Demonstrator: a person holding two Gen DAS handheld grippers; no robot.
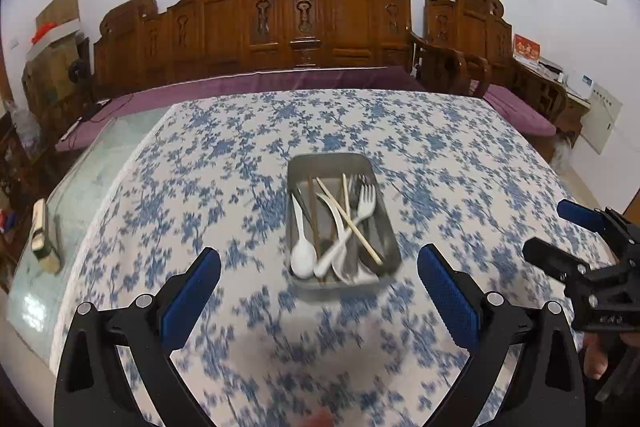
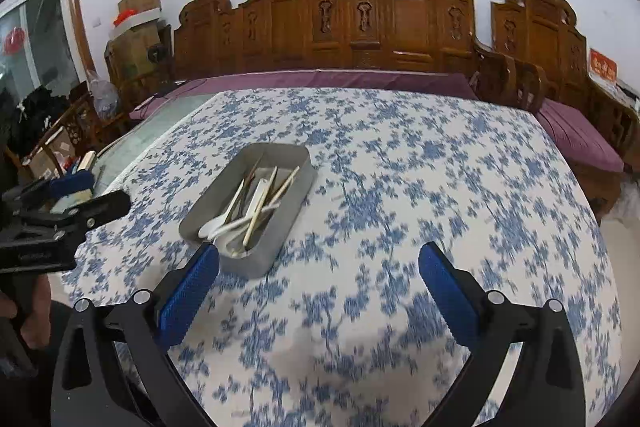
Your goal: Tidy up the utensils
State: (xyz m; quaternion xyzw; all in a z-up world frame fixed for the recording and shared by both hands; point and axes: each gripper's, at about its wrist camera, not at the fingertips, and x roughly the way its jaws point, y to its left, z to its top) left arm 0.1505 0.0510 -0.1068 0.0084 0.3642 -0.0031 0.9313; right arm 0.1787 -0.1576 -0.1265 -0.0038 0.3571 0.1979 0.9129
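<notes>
A grey metal tray (image 1: 332, 161) (image 2: 258, 264) stands on the blue-flowered tablecloth (image 1: 224, 155). In it lie a white plastic spoon (image 1: 303, 259) (image 2: 209, 227), a white fork (image 1: 366, 205), light chopsticks (image 1: 354, 225) (image 2: 261, 211) and some darker utensils. My left gripper (image 1: 319, 253) hovers open over the near end of the tray, nothing between its blue pads. My right gripper (image 2: 319, 250) is open and empty too, just right of the tray's near corner. Each gripper also shows at the other view's edge, the right gripper (image 1: 550, 231) and the left gripper (image 2: 100, 191).
A carved wooden bench (image 1: 304, 27) with purple cushions runs along the far side of the table. Bare glass tabletop (image 1: 100, 171) shows at the left, with a small box (image 1: 42, 235) on it. A person's hand (image 1: 596, 359) holds the right gripper. Boxes are stacked in the left corner.
</notes>
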